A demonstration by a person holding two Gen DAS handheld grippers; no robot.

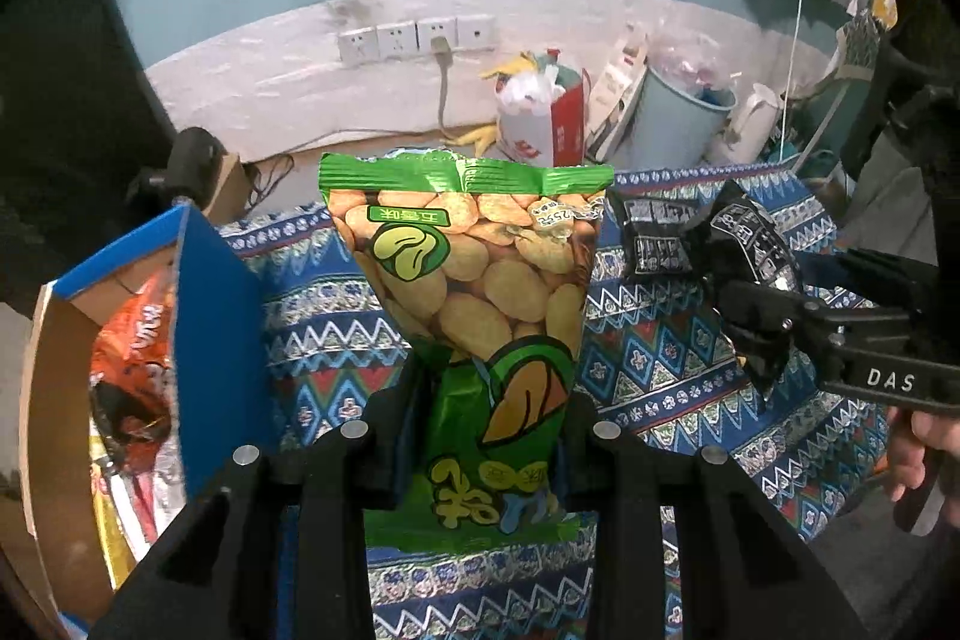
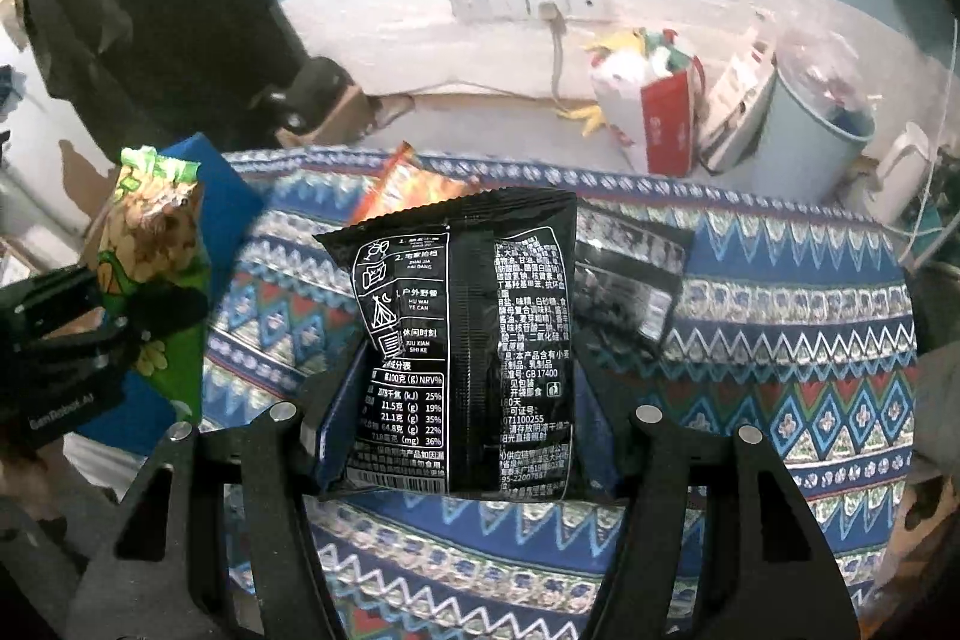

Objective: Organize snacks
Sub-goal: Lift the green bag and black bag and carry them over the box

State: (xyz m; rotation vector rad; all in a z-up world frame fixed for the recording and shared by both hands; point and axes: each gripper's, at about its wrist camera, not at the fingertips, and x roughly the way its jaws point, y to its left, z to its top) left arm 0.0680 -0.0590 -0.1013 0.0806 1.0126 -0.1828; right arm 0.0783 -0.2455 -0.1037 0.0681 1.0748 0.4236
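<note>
Sorting step, mid-carry: left gripper [image 1: 480,436], jaws clamped on green broad-bean packet [image 1: 474,280], right gripper [image 2: 462,436], jaws clamped on black snack packet [image 2: 462,340], both above patterned desk cloth [image 2: 780,370]; next, likely lowering into blue carton [image 1: 210,328].

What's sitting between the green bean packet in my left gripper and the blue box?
Nothing: in the left wrist view only bare patterned cloth shows between the green packet and the blue box.
</note>
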